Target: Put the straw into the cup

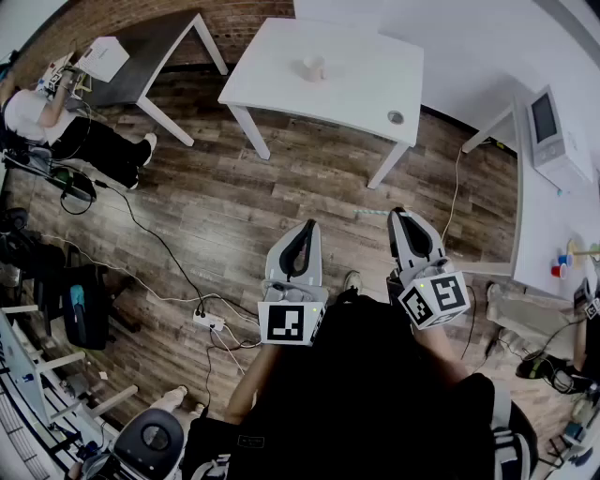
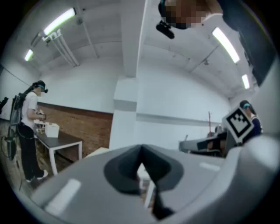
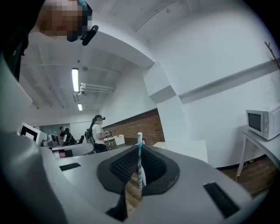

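The left claw point(image 1: 306, 227) is hovering over the wood floor point(image 1: 234, 202), its jaws pressing together on nothing. Well ahead, the cup point(image 1: 313, 67) is sitting on the white counter point(image 1: 361, 89). The right claw point(image 1: 401, 216) is pinching a teal-striped straw point(image 3: 140, 158), holding it upright.

Open-plan lab or test workspace. Reference: white table point(image 1: 356, 66). Wood-plank floor point(image 1: 234, 202) under it, brick wall point(image 1: 248, 14) behind it. Left of it, a dark table point(image 1: 150, 42) with 1 person point(image 1: 66, 131) in head-worn gear. In front of it, power strip point(image 1: 208, 321) and loose cables point(image 1: 155, 239). Right of it, a microwave point(image 1: 548, 122). Fluorescent tubes point(image 2: 61, 22) overhead.
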`<state>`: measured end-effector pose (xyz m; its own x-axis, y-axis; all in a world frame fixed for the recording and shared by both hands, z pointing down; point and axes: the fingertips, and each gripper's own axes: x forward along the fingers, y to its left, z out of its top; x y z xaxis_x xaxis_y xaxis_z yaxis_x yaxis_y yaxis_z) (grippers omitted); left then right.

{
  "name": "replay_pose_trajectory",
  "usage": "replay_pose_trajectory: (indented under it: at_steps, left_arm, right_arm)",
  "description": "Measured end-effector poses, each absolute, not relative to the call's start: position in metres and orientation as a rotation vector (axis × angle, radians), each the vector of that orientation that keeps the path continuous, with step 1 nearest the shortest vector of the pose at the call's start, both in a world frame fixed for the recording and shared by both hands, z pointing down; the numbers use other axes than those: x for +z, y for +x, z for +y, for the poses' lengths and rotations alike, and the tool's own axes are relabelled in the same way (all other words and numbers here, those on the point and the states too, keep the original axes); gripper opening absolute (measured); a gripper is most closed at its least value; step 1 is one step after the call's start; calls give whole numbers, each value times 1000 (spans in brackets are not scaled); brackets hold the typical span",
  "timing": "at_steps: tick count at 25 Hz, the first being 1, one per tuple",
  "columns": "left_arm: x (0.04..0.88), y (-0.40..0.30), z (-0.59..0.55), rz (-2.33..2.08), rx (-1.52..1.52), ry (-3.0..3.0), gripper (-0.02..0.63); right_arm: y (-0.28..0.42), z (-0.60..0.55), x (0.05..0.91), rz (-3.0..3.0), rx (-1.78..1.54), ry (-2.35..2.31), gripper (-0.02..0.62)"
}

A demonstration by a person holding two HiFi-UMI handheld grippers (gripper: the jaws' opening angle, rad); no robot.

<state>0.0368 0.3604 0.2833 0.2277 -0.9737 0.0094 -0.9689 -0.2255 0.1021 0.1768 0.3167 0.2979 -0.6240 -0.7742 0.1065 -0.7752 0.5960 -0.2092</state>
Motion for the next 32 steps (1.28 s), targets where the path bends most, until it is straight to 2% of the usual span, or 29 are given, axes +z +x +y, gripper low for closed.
replay_pose_trajectory:
  at_steps: [19,32]
  left_arm:
    - [285,45,355,-1912,-67,2394,5]
    - [293,85,347,-1970,5,2359,5]
  right_arm:
    - [180,311,294,-2827,388,1344,23]
    - [220,299,299,-2862,424,1269,23]
